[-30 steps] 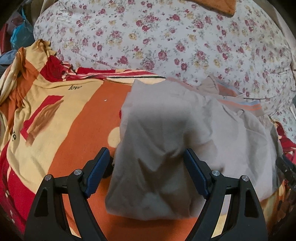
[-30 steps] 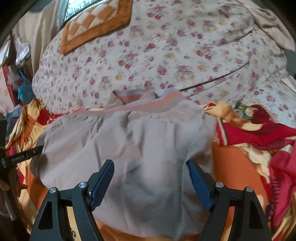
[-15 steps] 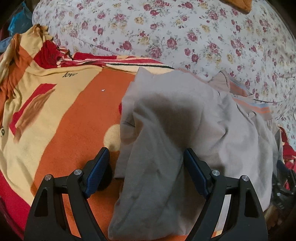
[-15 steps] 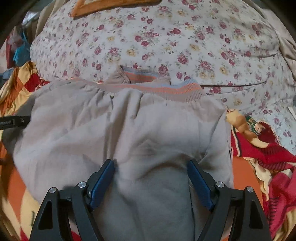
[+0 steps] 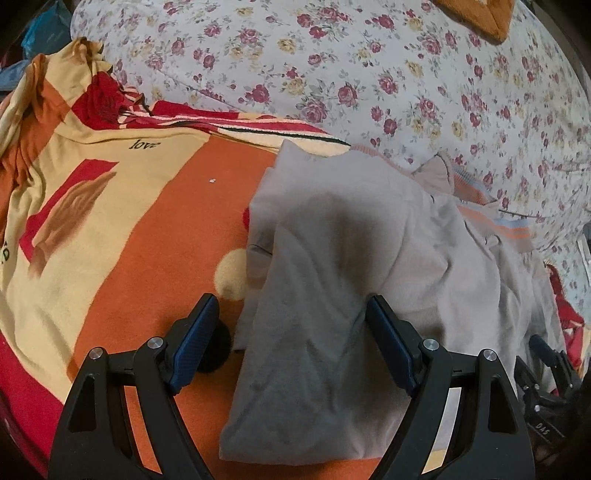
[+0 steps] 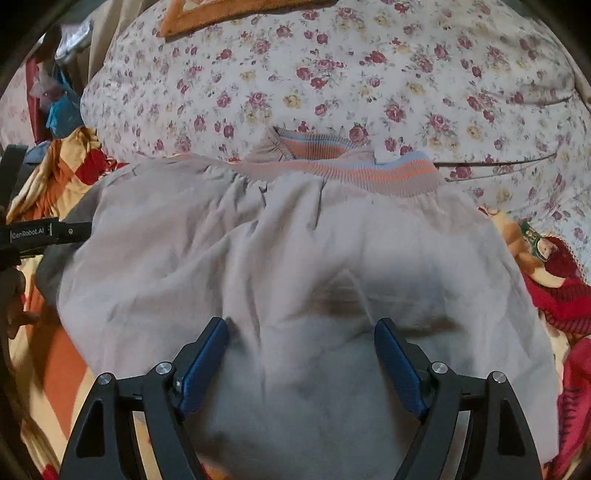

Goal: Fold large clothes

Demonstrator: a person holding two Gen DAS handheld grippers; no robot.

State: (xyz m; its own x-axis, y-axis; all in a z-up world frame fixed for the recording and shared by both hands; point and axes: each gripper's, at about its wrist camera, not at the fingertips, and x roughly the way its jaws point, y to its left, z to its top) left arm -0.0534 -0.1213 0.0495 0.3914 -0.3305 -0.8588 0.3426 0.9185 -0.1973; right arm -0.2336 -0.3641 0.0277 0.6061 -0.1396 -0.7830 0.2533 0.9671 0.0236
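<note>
A large grey garment [image 5: 351,266] with an orange-and-blue striped ribbed waistband [image 6: 354,173] lies partly folded on an orange, yellow and red blanket [image 5: 122,229]. My left gripper [image 5: 291,343] is open, its blue pads straddling the garment's near left fold without pinching it. My right gripper [image 6: 301,365] is open over the garment's [image 6: 295,266] near middle, pads apart on either side of the cloth. The left gripper's body [image 6: 37,236] shows at the left edge of the right wrist view, and the right gripper [image 5: 546,373] at the lower right of the left wrist view.
A floral white quilt [image 5: 369,74] rises behind the garment. An orange checked cushion [image 6: 221,14] lies on the quilt. A red patterned blanket part [image 6: 554,288] lies to the right. Blue cloth and clutter [image 6: 59,107] sit at the far left.
Both grippers moved forward and lower over the grey garment, which lies flatter than a second ago. Both stayed open.
</note>
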